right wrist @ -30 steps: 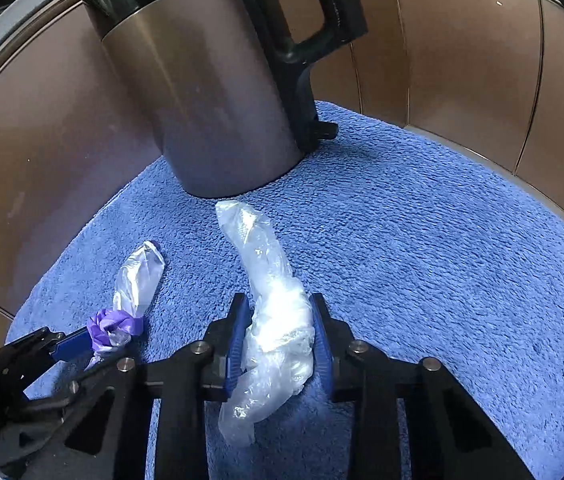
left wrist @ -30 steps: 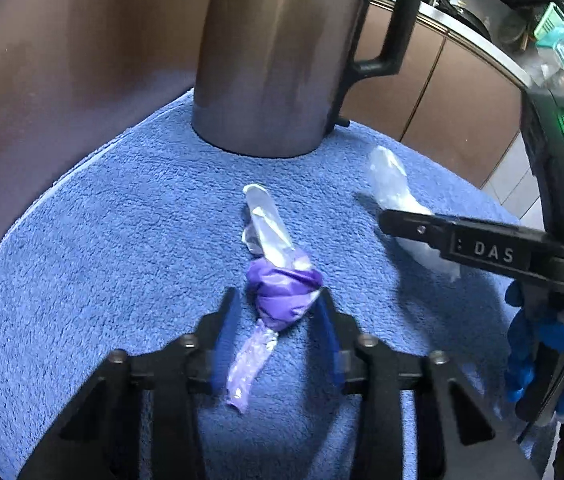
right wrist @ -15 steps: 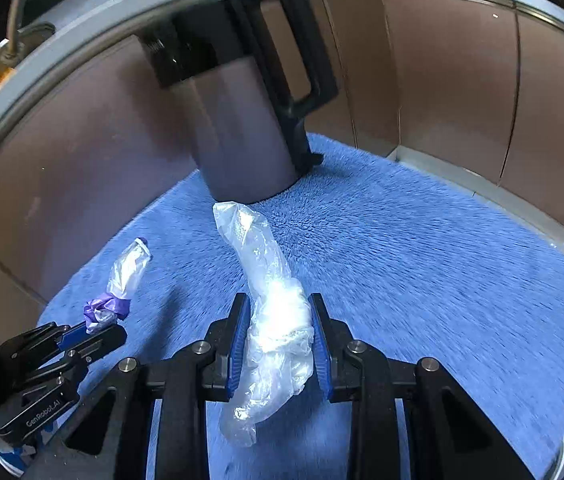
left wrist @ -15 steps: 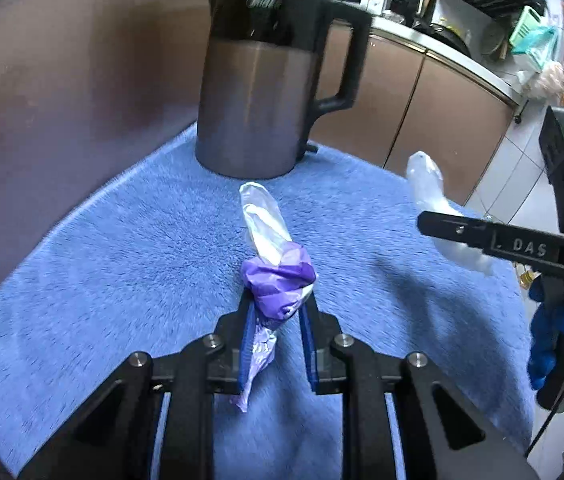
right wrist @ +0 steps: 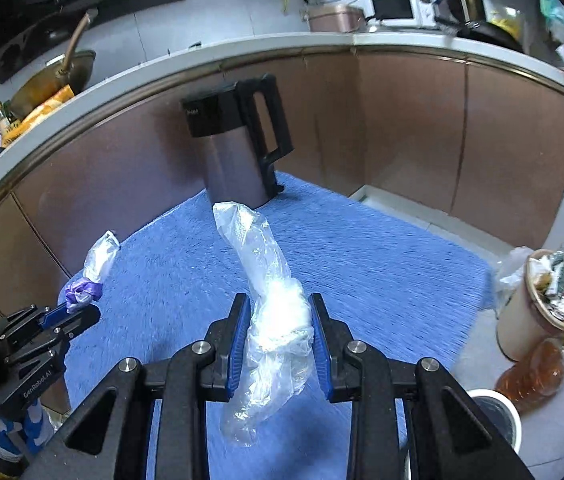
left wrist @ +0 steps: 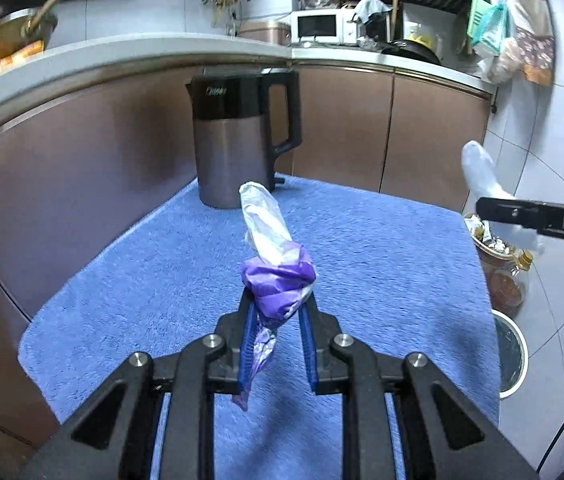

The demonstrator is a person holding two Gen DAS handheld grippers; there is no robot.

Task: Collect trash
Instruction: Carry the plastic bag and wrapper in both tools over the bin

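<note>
Your left gripper (left wrist: 275,322) pinches a purple-and-white plastic wad (left wrist: 277,280) at lower centre of its view, jaws having just closed on it, the wad clear of the blue towel (left wrist: 382,264). Your right gripper (right wrist: 279,334) clamps a clear plastic bag (right wrist: 269,304) at lower centre of its own view, likewise above the towel. Beyond both bundles, a steel kettle (right wrist: 237,160) stands upright at the towel's far edge against brown cabinets (right wrist: 410,128). At right frame edge, a trash-filled bin (right wrist: 542,304) sits on the floor beside the towel.
</note>
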